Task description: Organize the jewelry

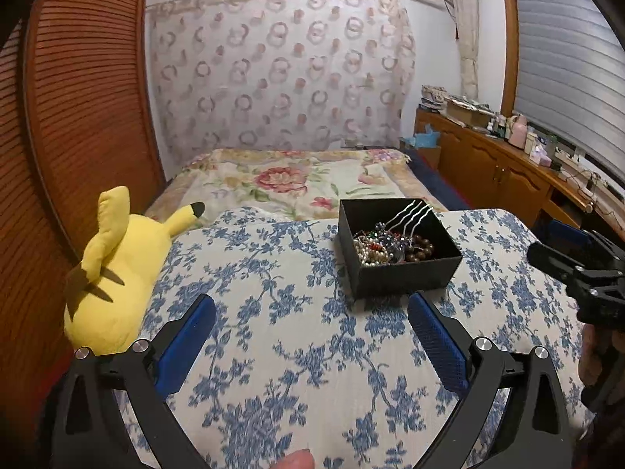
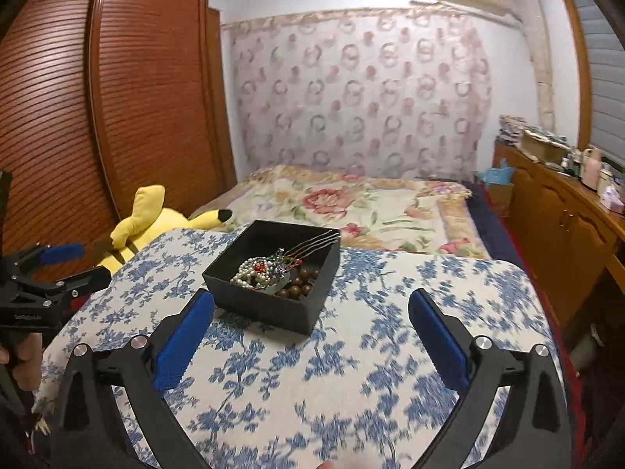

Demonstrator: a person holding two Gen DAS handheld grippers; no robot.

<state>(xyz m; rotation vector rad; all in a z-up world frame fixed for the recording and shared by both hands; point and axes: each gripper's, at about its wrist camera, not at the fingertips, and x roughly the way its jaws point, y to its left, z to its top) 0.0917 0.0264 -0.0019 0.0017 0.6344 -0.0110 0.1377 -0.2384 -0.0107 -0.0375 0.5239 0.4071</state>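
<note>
the black box [image 1: 398, 252] sits on the blue-flowered cloth of the bench [image 1: 273, 351], and everything here is placed from it. inside it lies the jewelry [image 1: 390, 248]: a pale pearl strand, dark brown wooden beads, a small coloured tangle, and a silver hair comb [image 1: 414, 215] leaning on the box's far wall with its wavy prongs up. the left tongs [image 1: 312, 332] stand spread wide just on the near side of the box, nothing between the blue pads. the right tongs [image 2: 312, 320] are likewise spread wide and empty, on the near side of the box and a little to its right. a yellow plush toy [image 1: 117, 265] lies well to the left of the box, off the bench edge.

the pieces look light and loose. the strands are limp and likely tangled, so lifting one may drag its neighbours; pinch a raised loop of pearls. the comb is stiff and thin, probably slippery; take it across the prongs near the rim. the box seems light card and may slide if nudged.
</note>
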